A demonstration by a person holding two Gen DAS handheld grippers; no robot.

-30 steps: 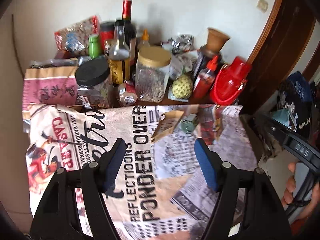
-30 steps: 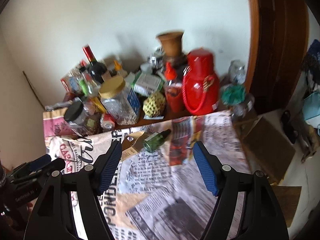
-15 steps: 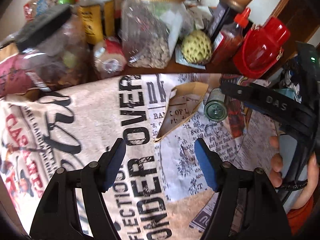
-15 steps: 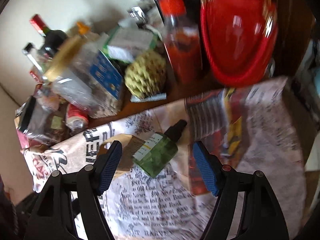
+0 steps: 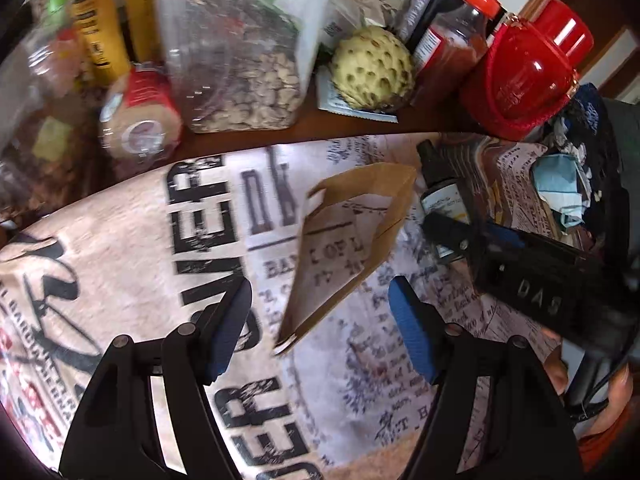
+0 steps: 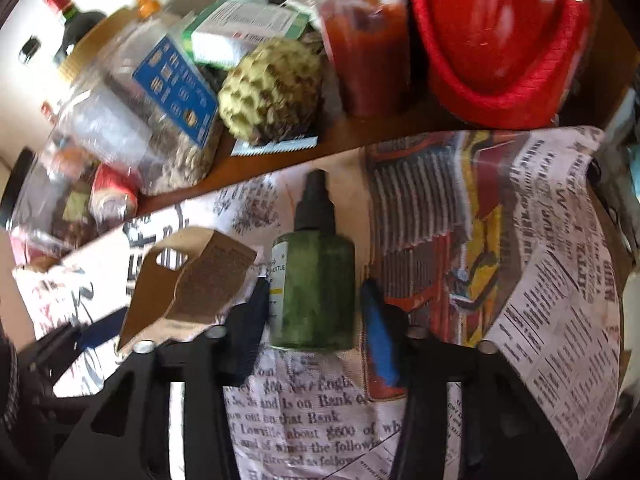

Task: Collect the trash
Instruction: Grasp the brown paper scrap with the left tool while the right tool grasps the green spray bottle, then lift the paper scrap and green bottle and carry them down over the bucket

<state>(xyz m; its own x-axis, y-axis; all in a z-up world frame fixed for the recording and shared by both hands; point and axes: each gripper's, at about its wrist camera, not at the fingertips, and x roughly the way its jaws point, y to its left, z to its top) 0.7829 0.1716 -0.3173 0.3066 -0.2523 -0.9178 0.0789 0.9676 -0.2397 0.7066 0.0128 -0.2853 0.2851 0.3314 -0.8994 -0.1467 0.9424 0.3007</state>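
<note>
A green dropper bottle [image 6: 314, 292] with a black cap lies on the newspaper-print cloth [image 6: 540, 280]. My right gripper [image 6: 316, 300] reaches down around the bottle's lower half; its jaws are closing, and a thin gap still shows at the right pad [image 6: 378, 344]. An empty brown cardboard carton [image 5: 352, 248] lies flat just left of the bottle [image 5: 440, 200]. My left gripper [image 5: 320, 292] hangs open over the carton's near end without touching it. In the right wrist view the carton [image 6: 192, 280] sits beside the left finger.
Behind the cloth the wooden table [image 5: 420, 120] is crowded: a clear jar of seeds [image 5: 240, 60], a custard apple [image 5: 372, 68], a red sauce bottle [image 5: 452, 40], a red jug [image 5: 528, 68] and a small red-labelled jar [image 5: 140, 120]. A hand [image 5: 608, 392] holds the right tool.
Both grippers have dropped close to the cloth. The right one has come down over the green bottle and narrowed its jaws. The left one now hovers over the carton.
</note>
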